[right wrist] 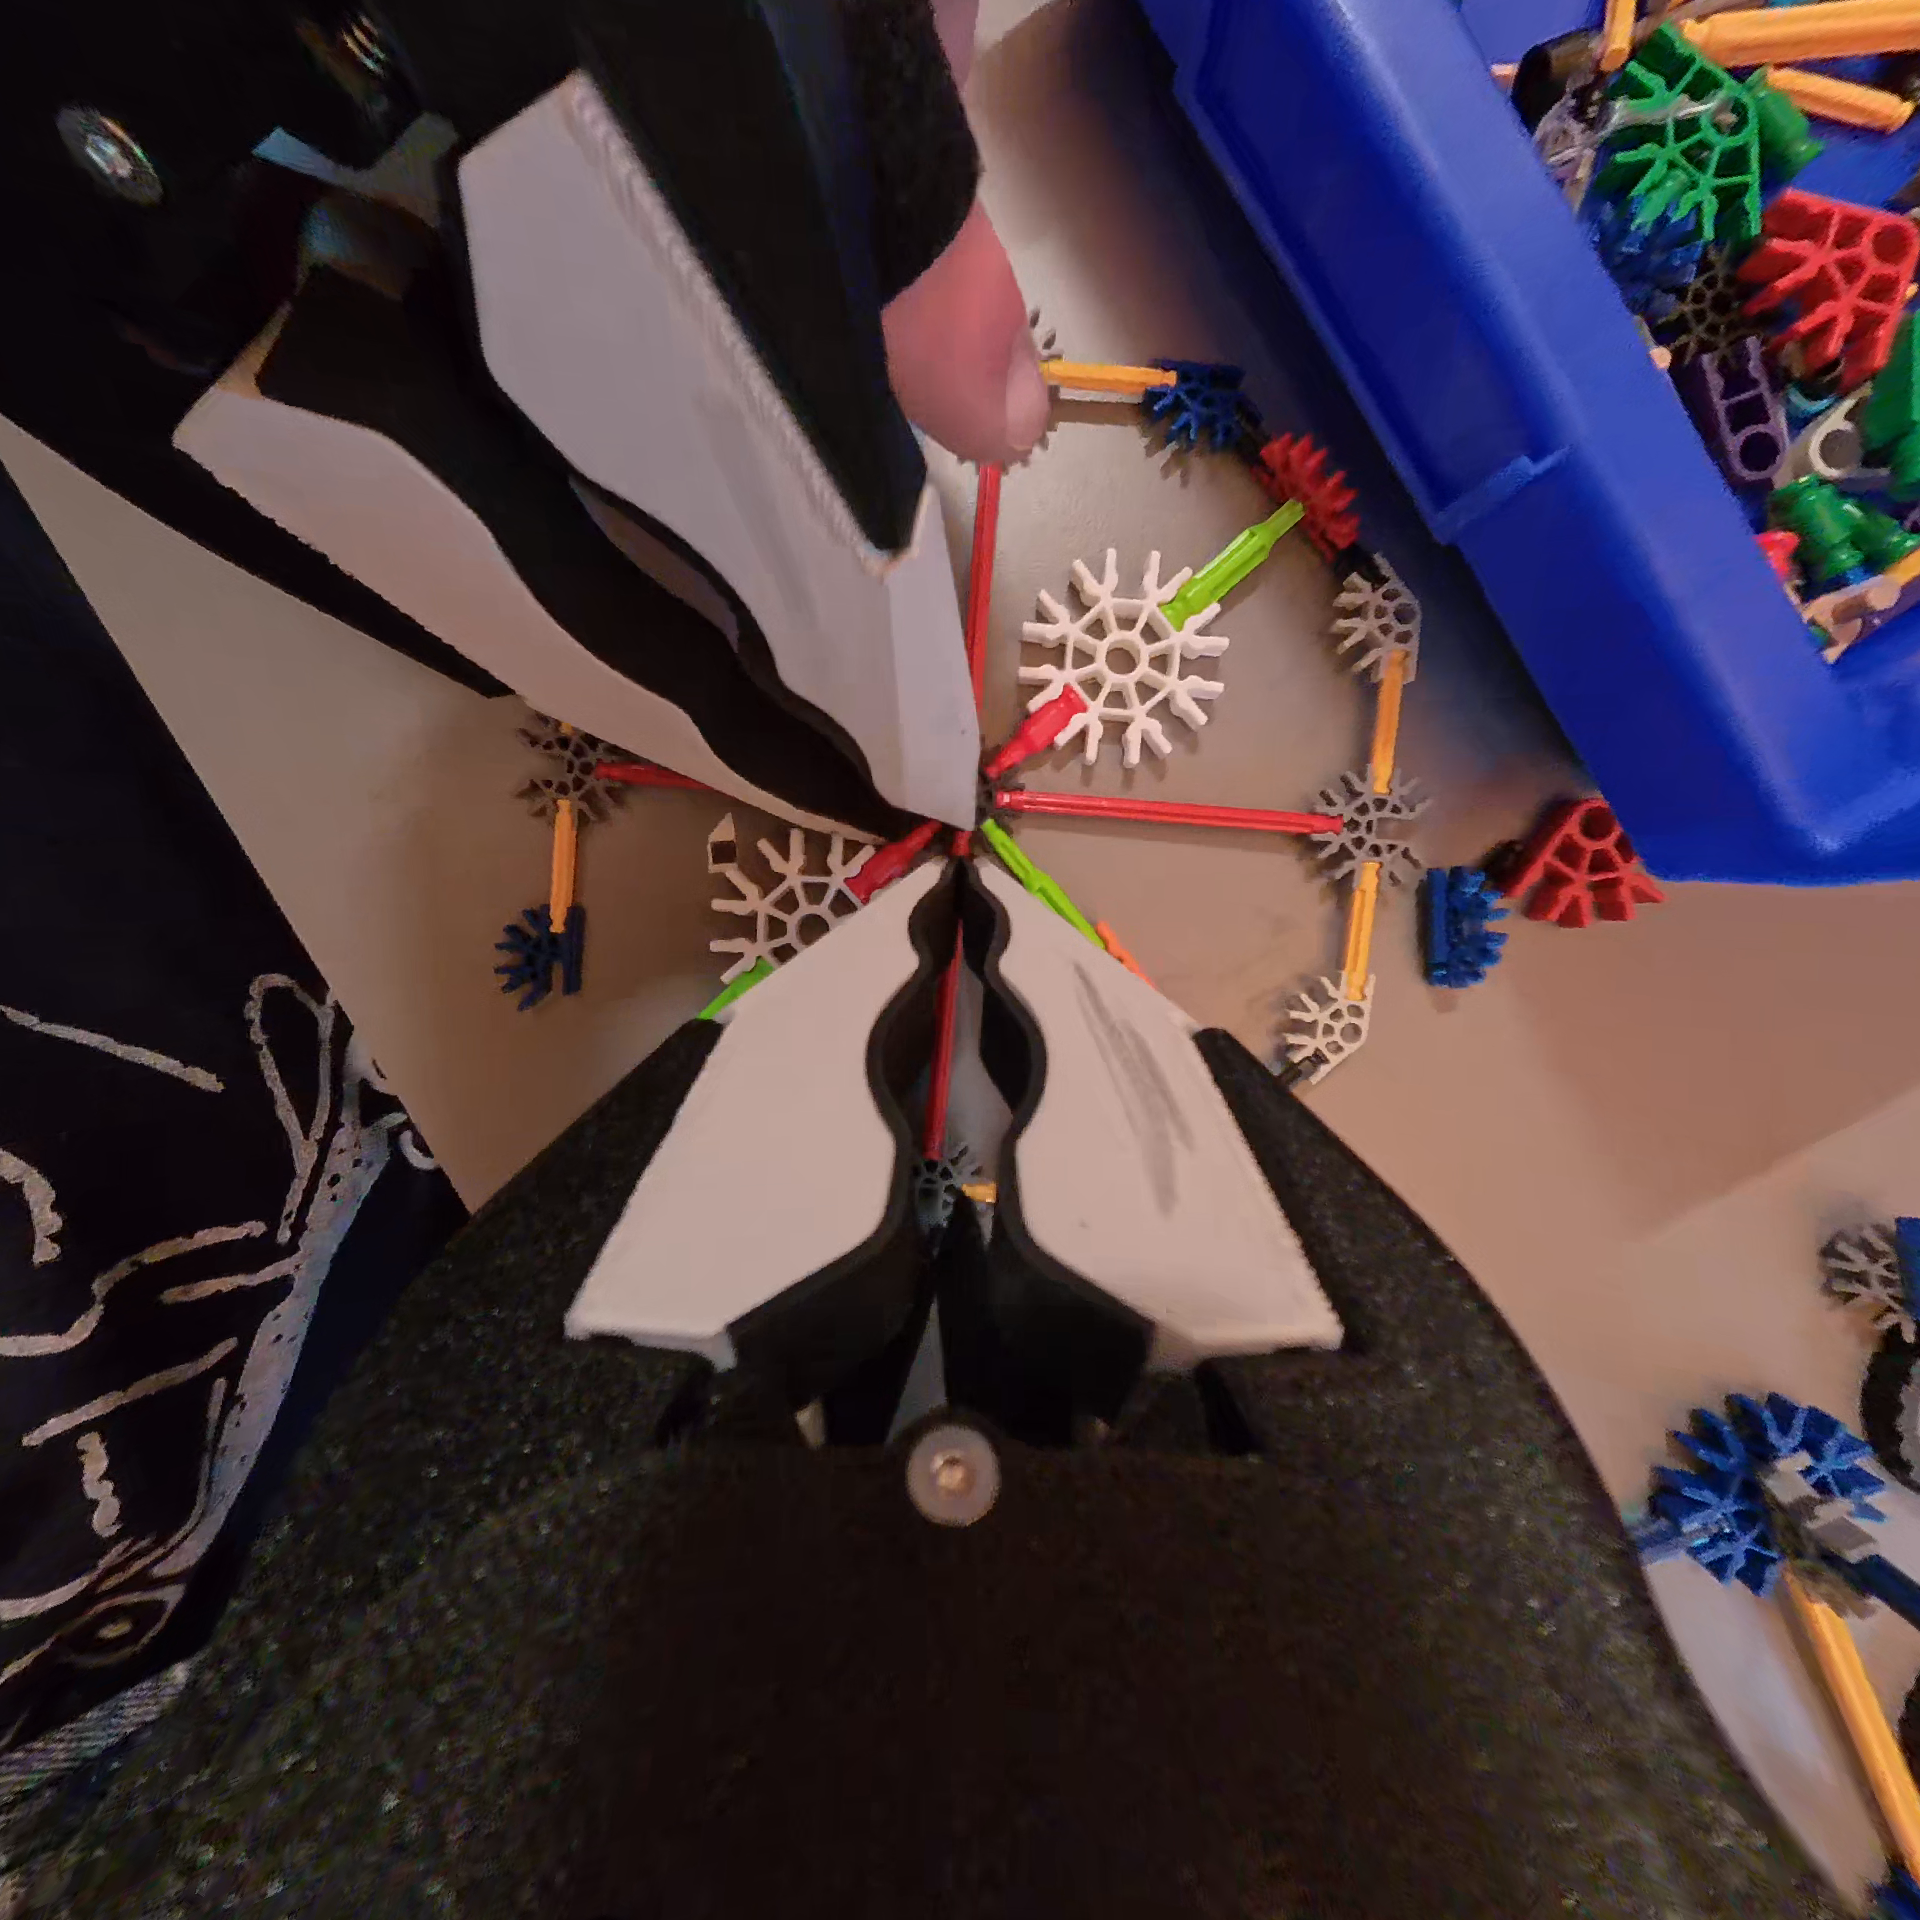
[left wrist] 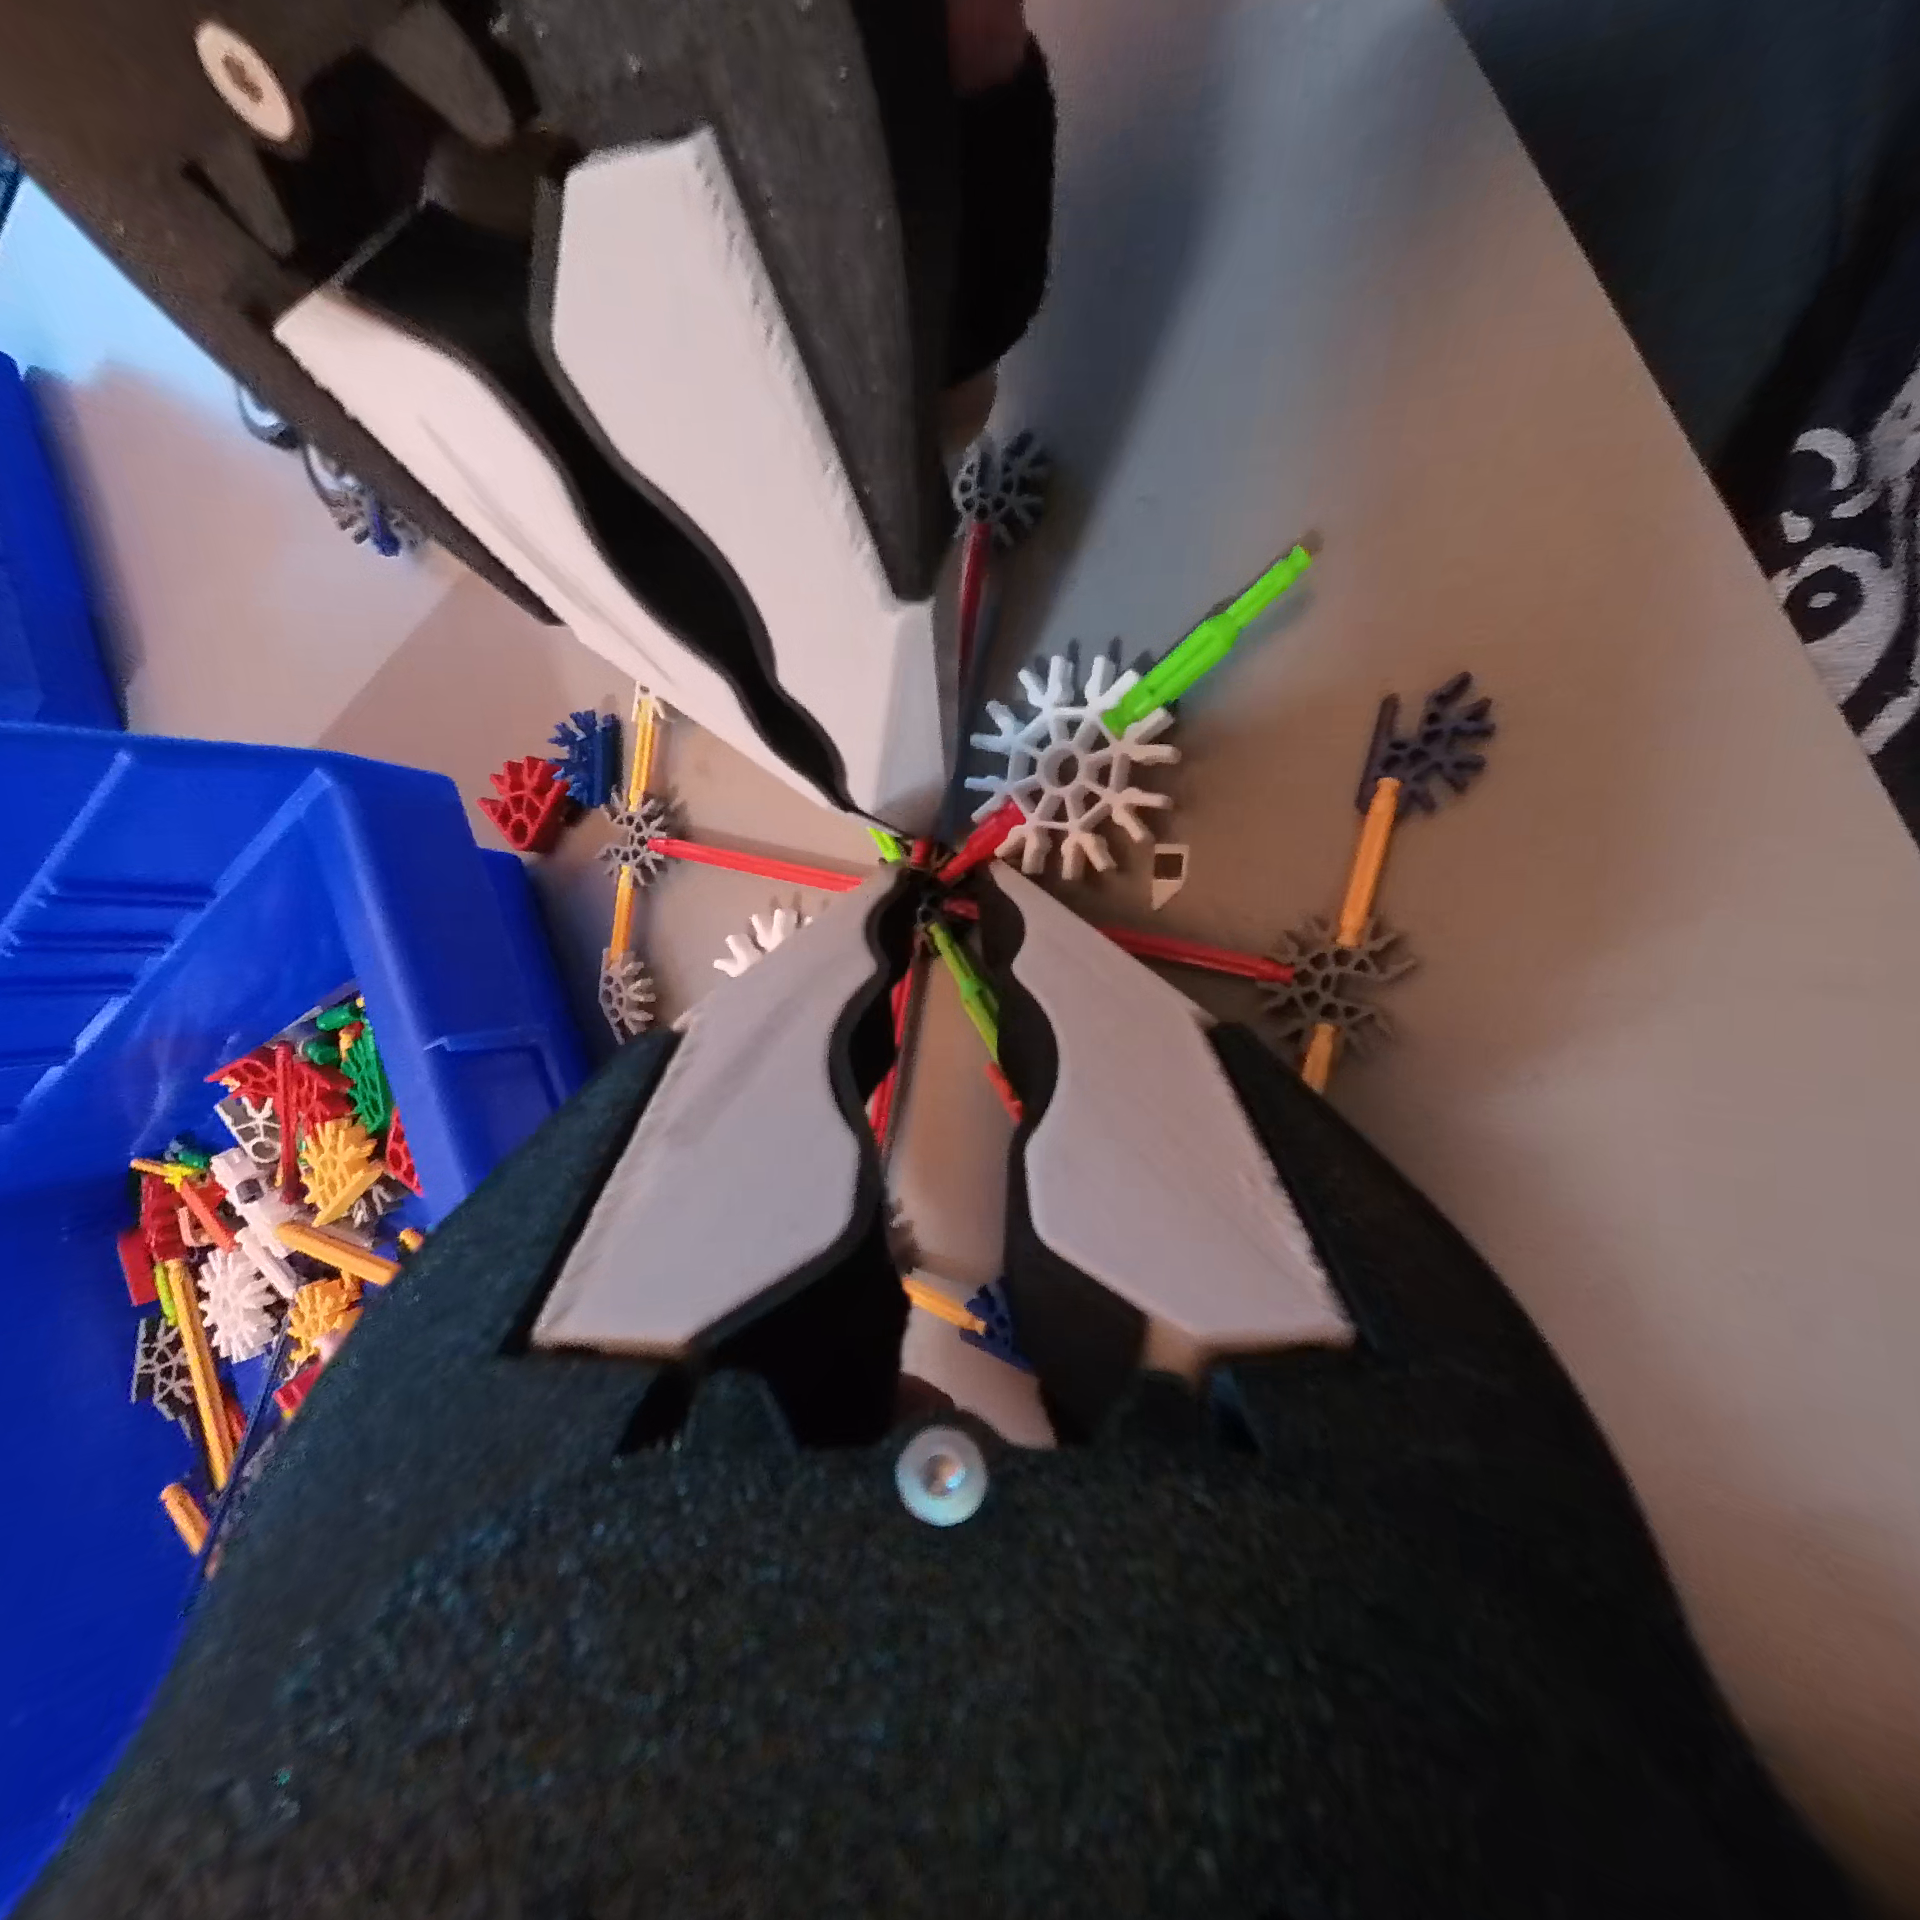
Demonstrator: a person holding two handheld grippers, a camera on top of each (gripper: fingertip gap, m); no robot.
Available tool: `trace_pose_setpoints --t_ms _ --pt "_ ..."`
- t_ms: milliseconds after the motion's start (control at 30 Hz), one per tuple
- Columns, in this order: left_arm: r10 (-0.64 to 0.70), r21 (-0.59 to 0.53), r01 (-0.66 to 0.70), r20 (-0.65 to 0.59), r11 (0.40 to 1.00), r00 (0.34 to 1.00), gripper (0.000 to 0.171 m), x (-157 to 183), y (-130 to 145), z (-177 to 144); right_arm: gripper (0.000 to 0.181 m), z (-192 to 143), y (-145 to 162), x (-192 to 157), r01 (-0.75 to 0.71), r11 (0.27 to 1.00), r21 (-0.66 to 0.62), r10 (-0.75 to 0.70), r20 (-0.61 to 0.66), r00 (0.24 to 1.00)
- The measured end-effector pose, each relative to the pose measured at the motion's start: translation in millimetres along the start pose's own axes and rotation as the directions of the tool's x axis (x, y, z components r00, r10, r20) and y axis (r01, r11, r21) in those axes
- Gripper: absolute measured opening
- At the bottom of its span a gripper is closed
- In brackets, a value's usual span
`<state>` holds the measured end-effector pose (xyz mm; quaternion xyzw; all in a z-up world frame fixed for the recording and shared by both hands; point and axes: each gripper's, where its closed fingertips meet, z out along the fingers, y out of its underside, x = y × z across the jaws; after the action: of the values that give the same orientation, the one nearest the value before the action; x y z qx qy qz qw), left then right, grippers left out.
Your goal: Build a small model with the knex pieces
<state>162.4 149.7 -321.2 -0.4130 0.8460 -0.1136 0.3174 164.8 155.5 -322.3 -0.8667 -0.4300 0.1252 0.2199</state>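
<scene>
Left wrist view, findings?
— Left gripper (left wrist: 930, 894) clamped on hub (left wrist: 928, 914) of the rod wheel (left wrist: 758, 864), which lies flat on the table (left wrist: 1558, 1299). Right gripper (left wrist: 883, 826) enters from 11 o'clock.
Right wrist view?
— Tongs together at the hub. Red rod (right wrist: 943, 1039) runs 12-to-6 between the fingers; whether it is pinched, I cannot tell. Advise gentle, square grips.

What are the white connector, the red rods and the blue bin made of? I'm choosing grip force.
White connector: looks like hard moulded plastic, matte, with crisp thin spokes. Red rods: likely rigid plastic too, slightly glossy, thin and straight. Blue bin: seems thick moulded plastic, smooth with a soft sheen along its rim.
</scene>
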Motion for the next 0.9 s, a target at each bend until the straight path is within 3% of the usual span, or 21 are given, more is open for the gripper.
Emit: trace_pose_setpoints --t_ms 467,800,900 --pt "-0.009 0.041 0.011 -0.054 0.999 0.998 0.008 1.3 -0.5 5.6 0.000 0.9 1.0 -0.1 0.095 0.966 -0.239 -0.078 0.079 0.994" --pt "-0.058 0.057 0.061 -0.048 0.997 0.997 0.017 -3.8 0.6 8.3 0.000 -0.6 -2.6 0.3 -0.009 0.994 -0.112 0.025 0.135 0.991" --pt "-0.081 0.075 0.084 -0.044 0.994 0.996 0.019 -4.4 1.2 9.0 0.008 0.6 -2.4 -1.3 -0.063 0.995 -0.072 0.073 0.152 0.986"
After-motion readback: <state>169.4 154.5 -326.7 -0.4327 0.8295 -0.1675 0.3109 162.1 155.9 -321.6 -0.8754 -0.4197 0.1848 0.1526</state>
